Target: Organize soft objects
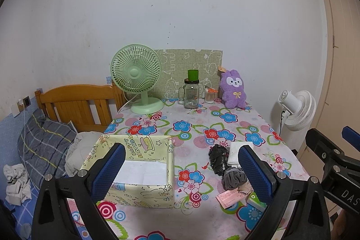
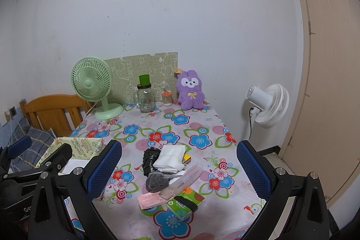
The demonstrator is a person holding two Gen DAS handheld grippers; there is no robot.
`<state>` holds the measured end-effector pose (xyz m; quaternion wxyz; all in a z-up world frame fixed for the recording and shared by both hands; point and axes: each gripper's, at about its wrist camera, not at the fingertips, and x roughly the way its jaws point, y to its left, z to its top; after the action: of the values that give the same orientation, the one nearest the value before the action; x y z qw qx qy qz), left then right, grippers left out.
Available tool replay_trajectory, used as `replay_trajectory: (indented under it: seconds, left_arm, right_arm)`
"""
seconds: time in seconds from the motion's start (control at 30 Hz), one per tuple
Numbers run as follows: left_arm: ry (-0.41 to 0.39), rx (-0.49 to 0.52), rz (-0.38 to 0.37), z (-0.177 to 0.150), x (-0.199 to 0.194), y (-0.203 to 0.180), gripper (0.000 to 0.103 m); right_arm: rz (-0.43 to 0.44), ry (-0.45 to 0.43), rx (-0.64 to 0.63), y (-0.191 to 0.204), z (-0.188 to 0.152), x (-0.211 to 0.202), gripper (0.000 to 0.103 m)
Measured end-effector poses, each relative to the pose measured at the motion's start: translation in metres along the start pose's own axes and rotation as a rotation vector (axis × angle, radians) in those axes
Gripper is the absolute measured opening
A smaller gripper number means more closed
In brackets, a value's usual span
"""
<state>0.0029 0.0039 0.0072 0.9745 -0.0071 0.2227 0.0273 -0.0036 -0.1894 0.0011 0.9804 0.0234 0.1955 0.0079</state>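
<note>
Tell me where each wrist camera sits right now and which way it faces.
Left wrist: above the table's near-left, facing the wall over the fabric box; own left gripper open, right gripper at the edge.
Right wrist: near-right, over the soft pile, white cloth; own right gripper open.
Shared: green fan, purple plush.

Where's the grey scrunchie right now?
The grey scrunchie lies on the floral table in the near pile, just in front of the folded white cloth and black scrunchie, right of the yellow box.
</note>
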Motion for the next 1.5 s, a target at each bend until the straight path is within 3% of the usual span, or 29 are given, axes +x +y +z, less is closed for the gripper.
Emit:
replay_trajectory:
  seconds: [0.53, 0.83, 1.2, 1.5]
  left_arm:
    - [0.007, 0.02, -0.013, -0.002, 0.003, -0.005, 0.095]
    - [0.035, 0.06, -0.061, -0.011, 0.015, -0.027, 0.093]
    - [0.104, 0.072, -0.129, -0.024, 0.05, -0.056, 0.091]
    - [0.19, 0.092, -0.147, -0.041, 0.09, -0.075, 0.089]
  right_arm:
    - [0.002, 0.001, -0.001, 0.002, 0.001, 0.001, 0.101]
    - [0.006, 0.008, -0.018, -0.001, -0.001, 0.012, 0.1]
    - [0.025, 0.048, -0.018, -0.012, -0.014, 0.042, 0.099]
    - [0.04, 0.137, -0.005, -0.024, -0.029, 0.086, 0.097]
